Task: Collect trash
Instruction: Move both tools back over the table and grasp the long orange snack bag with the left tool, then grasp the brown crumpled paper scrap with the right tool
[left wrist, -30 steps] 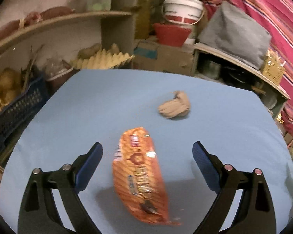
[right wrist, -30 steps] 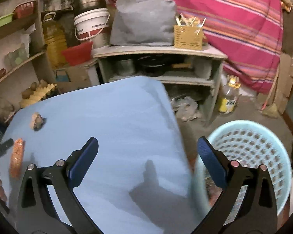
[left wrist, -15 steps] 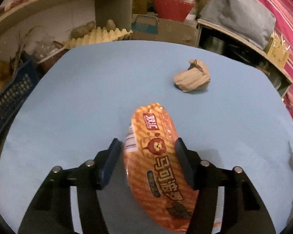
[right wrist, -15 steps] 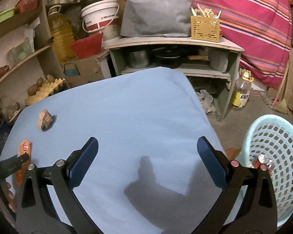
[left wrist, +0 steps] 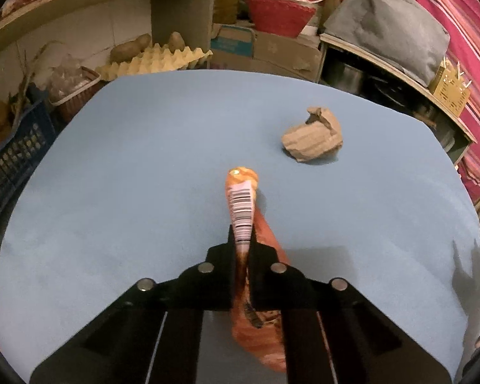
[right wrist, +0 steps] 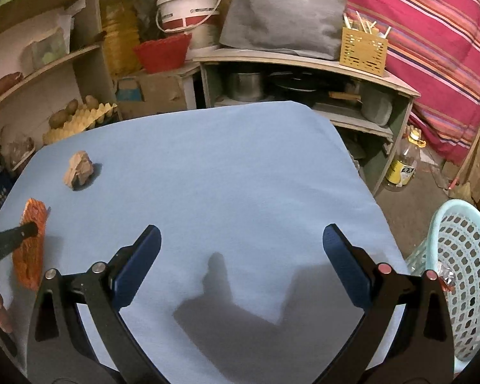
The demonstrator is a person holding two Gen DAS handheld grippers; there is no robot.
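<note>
My left gripper (left wrist: 241, 240) is shut on an orange snack wrapper (left wrist: 243, 204), pinched edge-on with its barcode up, on the blue table (left wrist: 128, 192). A crumpled brown paper wad (left wrist: 312, 136) lies beyond it to the right. In the right wrist view the wrapper (right wrist: 32, 246) and the left gripper (right wrist: 32, 228) show at the far left, with the paper wad (right wrist: 78, 169) behind them. My right gripper (right wrist: 240, 256) is open and empty above the table's near right part. A light blue trash basket (right wrist: 460, 275) stands on the floor at the right.
Shelves with an egg tray (left wrist: 156, 60), potatoes and a dark crate (left wrist: 12, 156) stand behind and left of the table. A low shelf (right wrist: 304, 60) with pots, a white bucket (right wrist: 188, 9) and a bottle (right wrist: 403, 160) on the floor are at the back right.
My left gripper has closed on the orange wrapper, squeezing it edge-on. My right gripper has swung left, away from the basket, and stays open.
</note>
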